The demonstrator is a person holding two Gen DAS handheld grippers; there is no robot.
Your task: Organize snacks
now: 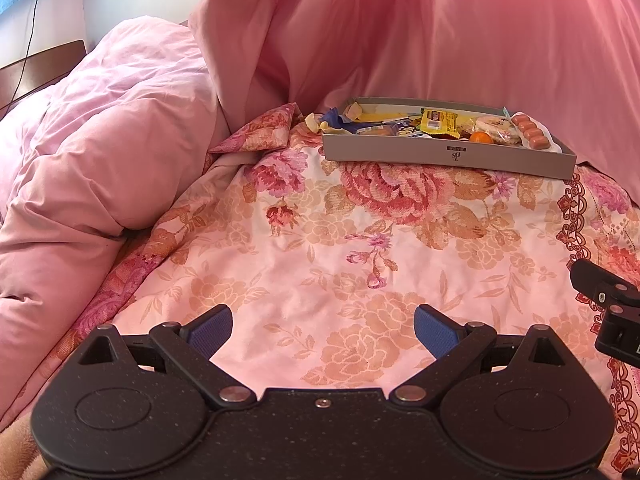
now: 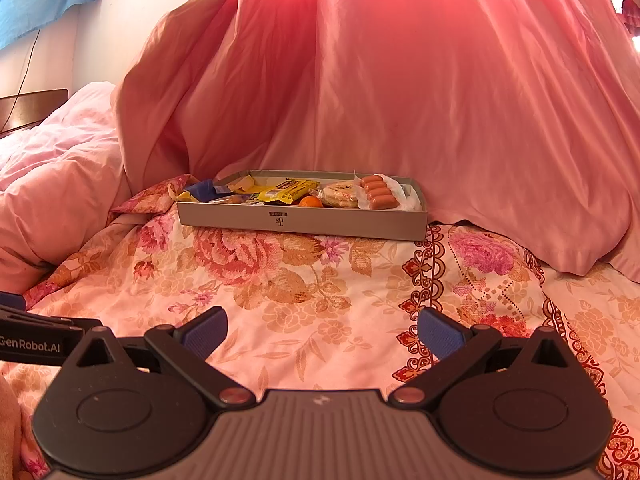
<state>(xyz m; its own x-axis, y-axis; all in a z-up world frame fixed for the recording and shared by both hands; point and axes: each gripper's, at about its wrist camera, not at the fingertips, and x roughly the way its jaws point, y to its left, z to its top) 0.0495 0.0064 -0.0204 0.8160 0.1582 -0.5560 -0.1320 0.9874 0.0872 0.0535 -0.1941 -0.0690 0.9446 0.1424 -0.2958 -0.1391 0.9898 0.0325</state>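
Note:
A shallow grey box (image 1: 400, 154) (image 2: 340, 226) sits on the floral bed sheet, far ahead of both grippers. It holds several snacks: a pack of sausages (image 1: 530, 132) (image 2: 378, 192), a round flatbread pack (image 1: 496, 128) (image 2: 340, 195), a small orange (image 1: 481, 137) (image 2: 311, 201), a yellow wrapped bar (image 1: 440, 120) (image 2: 288, 190) and blue and yellow wrappers at the left end (image 1: 340, 120) (image 2: 204, 190). My left gripper (image 1: 322, 332) is open and empty above the sheet. My right gripper (image 2: 322, 334) is open and empty, also well short of the box.
A pink duvet (image 1: 92, 160) is heaped on the left. A pink curtain (image 2: 400, 80) hangs behind the box. The floral sheet (image 2: 300, 280) lies flat between the grippers and the box. A wooden headboard (image 1: 36, 68) is at far left.

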